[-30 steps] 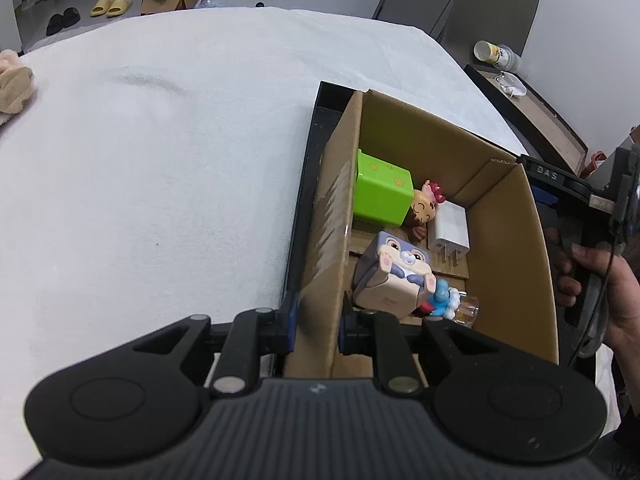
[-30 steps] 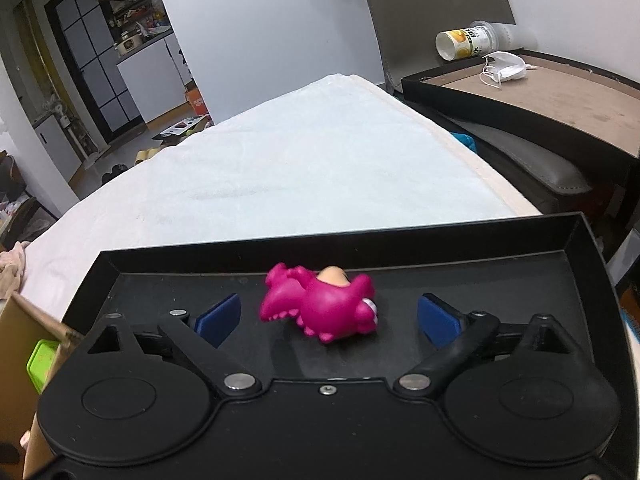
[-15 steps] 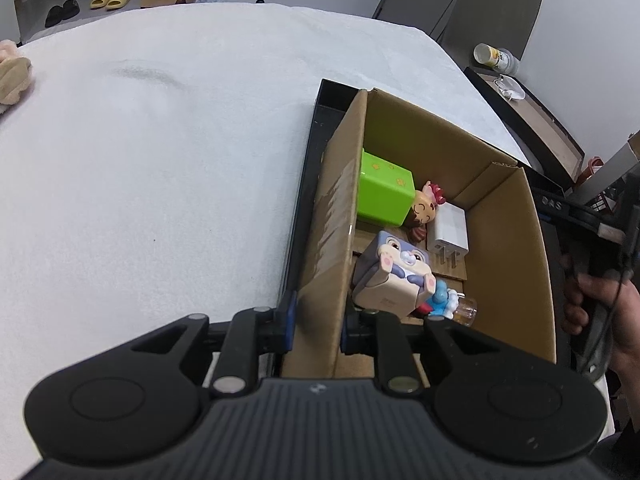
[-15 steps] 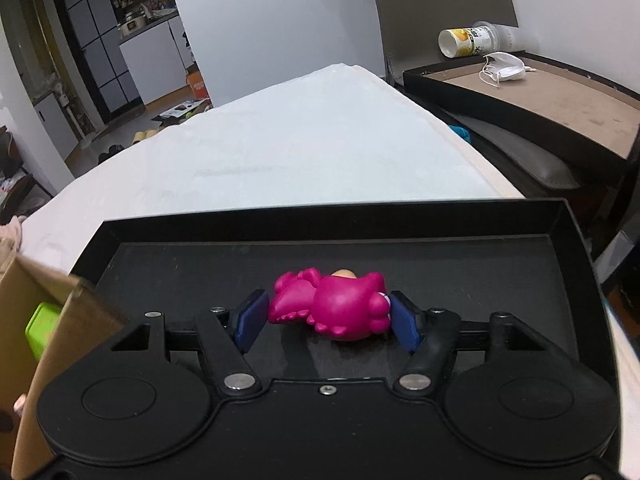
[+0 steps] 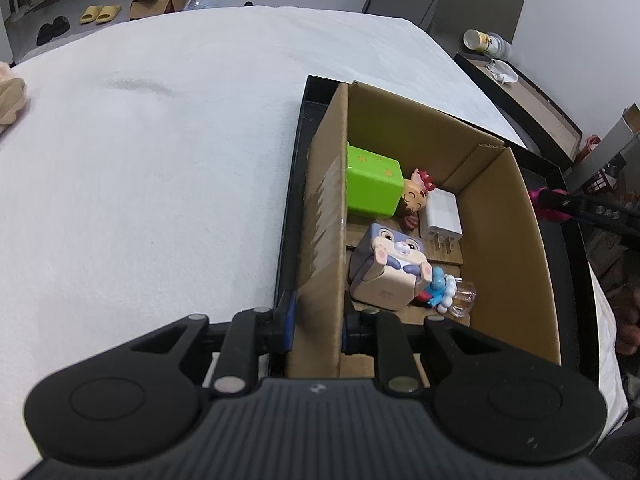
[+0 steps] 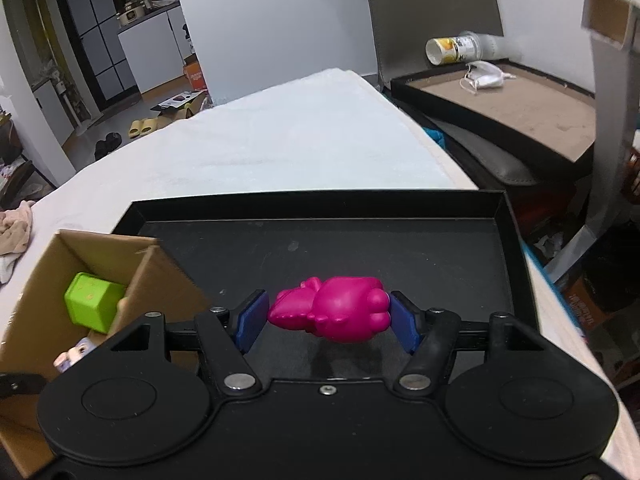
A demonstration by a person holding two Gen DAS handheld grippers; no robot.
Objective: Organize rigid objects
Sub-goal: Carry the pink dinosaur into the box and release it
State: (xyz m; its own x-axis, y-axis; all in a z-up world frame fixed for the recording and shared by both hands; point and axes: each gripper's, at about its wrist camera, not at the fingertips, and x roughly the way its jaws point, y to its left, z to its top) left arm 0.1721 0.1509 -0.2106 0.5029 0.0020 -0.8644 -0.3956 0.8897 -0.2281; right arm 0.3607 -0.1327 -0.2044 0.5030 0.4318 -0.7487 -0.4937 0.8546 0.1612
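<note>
A magenta toy figure (image 6: pixel 332 314) hangs above the black tray (image 6: pixel 400 248), with my right gripper (image 6: pixel 328 318) shut on it, a blue pad on each side. In the left wrist view that toy (image 5: pixel 540 202) shows just beyond the box's right wall. My left gripper (image 5: pixel 316 318) is shut on the near left wall of the cardboard box (image 5: pixel 324 216). Inside the box lie a green cube (image 5: pixel 372 186), a small doll head (image 5: pixel 414 202), a white charger (image 5: pixel 444 216), a rabbit cube (image 5: pixel 390 264) and a blue-and-clear figure (image 5: pixel 446 292).
The box stands in the black tray on a white-covered table (image 5: pixel 160 152). A beige cloth (image 5: pixel 10 98) lies at the table's far left. Right of the table stands a dark side tray (image 6: pixel 500 108) with a cup (image 6: pixel 460 46) and a mask. A hand (image 5: pixel 628 316) shows at the right edge.
My right gripper closed on the magenta toy, then lifted it off the tray floor and drew back toward the box. The left gripper kept its hold on the box wall.
</note>
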